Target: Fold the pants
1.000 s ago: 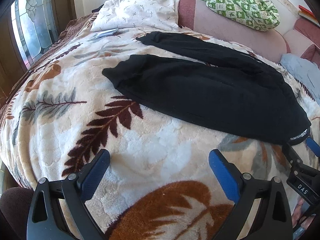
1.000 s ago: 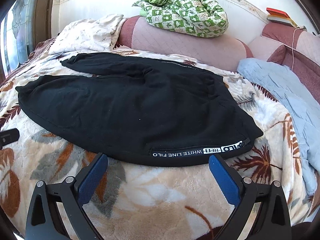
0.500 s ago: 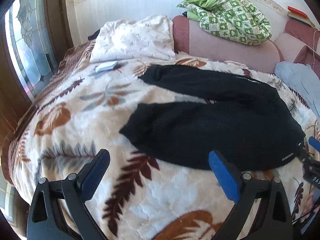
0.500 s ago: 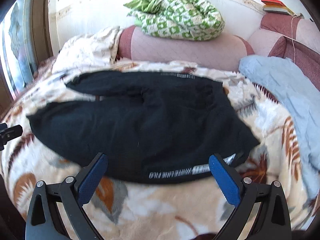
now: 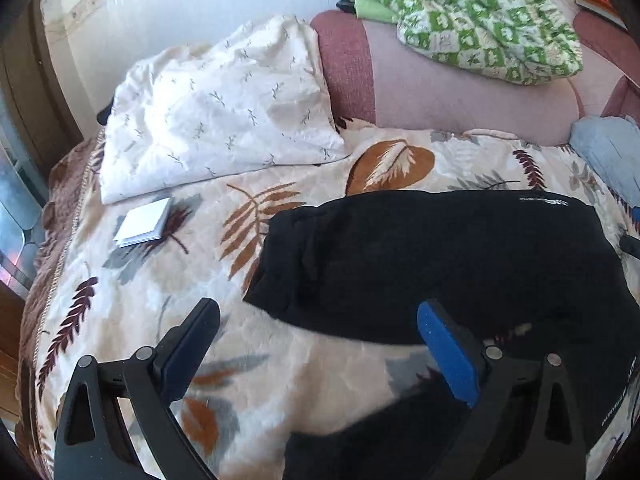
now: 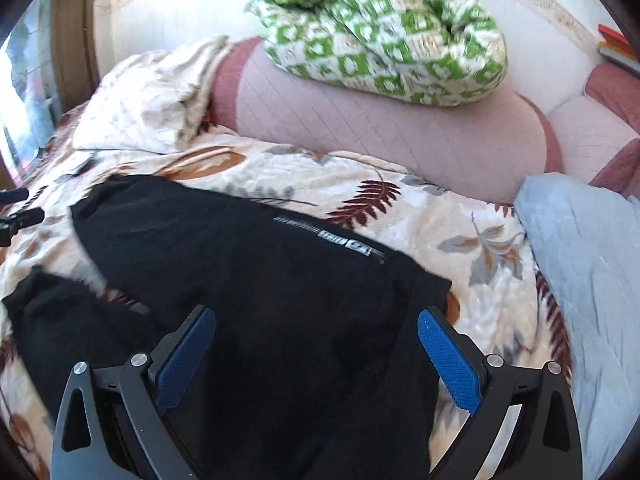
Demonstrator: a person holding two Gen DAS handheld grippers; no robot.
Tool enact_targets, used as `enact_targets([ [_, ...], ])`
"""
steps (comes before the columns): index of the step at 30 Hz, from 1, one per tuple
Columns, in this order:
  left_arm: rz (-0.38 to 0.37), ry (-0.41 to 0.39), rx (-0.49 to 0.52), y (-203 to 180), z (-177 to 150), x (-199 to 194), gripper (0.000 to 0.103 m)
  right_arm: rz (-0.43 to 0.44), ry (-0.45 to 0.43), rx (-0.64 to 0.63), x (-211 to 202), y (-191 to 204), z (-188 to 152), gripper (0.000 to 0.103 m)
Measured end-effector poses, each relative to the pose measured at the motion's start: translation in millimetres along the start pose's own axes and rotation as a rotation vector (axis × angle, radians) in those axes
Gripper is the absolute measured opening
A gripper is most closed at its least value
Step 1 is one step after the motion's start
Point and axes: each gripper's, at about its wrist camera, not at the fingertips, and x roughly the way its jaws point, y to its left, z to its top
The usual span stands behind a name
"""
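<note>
1. The black pants [image 5: 440,256] lie spread on the leaf-patterned blanket [image 5: 132,304] that covers the bed. One leg reaches toward the white pillow [image 5: 216,120]. The other leg shows as a dark mass at the bottom of the left wrist view.
2. The left gripper [image 5: 316,352] is released, its fingers wide apart and holding nothing. It hovers over bare blanket between the two legs, near the cuff of the far leg, likely so either leg end is within reach.
3. The right gripper [image 6: 316,352] is also spread open and empty. It hangs over the seat and waist part of the pants [image 6: 280,300], where a band of white lettering runs along the cloth.
4. By the look of it, no fold has been made yet. Grasping the nearer side at waist and cuff would let one leg be laid over the other.
5. A small white booklet [image 5: 142,222] lies near the pillow, well apart from the pants. A green checked quilt [image 6: 380,36] sits on the pink headboard cushion [image 6: 384,132].
</note>
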Motion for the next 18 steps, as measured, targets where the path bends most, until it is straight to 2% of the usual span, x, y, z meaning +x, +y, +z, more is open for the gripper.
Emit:
enact_targets([
  [3,-0.007,0.043,-0.049,10.6,19.6,43.2,0.099,-0.014,0.048,0.002,42.5,-13.7,20.1,0.102],
  [5,-0.059,0.050,-0.113,22.9,33.1,63.8,0.099,-0.011,0.082,0.001,72.1,-21.7,34.6,0.102],
  [8,-0.088,0.059,-0.160,34.1,46.7,85.5,0.099,0.020,0.113,-0.002,104.2,-27.2,53.4,0.102],
  [13,-0.034,0.081,-0.131,42.5,62.2,114.2,0.099,0.084,0.173,-0.010,153.4,-28.4,72.1,0.102],
  [18,-0.068,0.133,-0.068,32.4,57.0,134.3,0.099,0.175,0.218,-0.002,176.6,-30.7,67.4,0.102],
])
